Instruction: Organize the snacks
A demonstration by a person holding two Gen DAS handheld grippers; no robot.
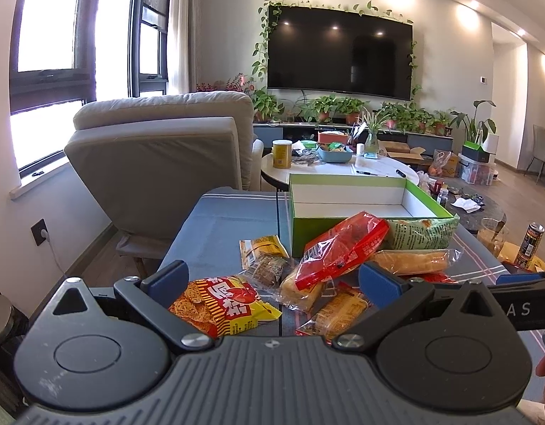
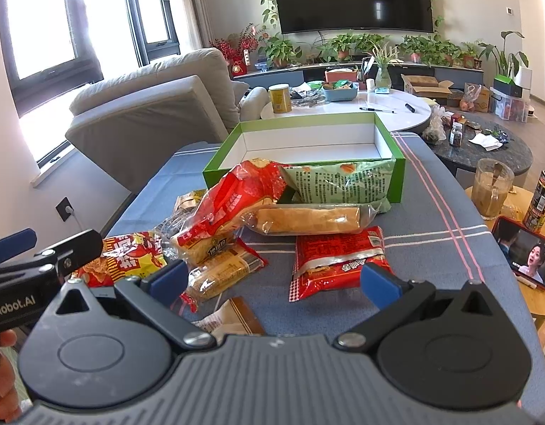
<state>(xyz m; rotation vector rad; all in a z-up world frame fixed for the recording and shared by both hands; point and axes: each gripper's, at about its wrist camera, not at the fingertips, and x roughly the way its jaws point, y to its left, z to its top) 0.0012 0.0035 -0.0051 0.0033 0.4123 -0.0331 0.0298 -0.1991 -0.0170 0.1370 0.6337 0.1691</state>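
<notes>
Both grippers held low over the near edge of the blue striped tablecloth (image 2: 431,212), neither touching a packet. Left gripper (image 1: 272,278): blue-padded fingers spread wide, nothing between them but the yellow-and-red noodle packet (image 1: 226,306) lying flat beneath. Right gripper (image 2: 274,281): fingers likewise wide apart, empty, poised above a small brown sachet (image 2: 237,315) at the near edge. Snacks heaped mid-cloth: red bag (image 2: 233,198) propped over a clear-wrapped bread loaf (image 2: 307,217), green printed bag (image 2: 339,182) leaning against the front wall of the green box (image 2: 399,173). Flat red packet (image 2: 339,260) just right of the heap; orange biscuit pack (image 2: 219,271) to its left. Box at the far edge (white inside, nothing in it). Phone (image 2: 523,256) propped past the right edge, beside a can (image 2: 541,200) and glass mug (image 2: 492,187).
</notes>
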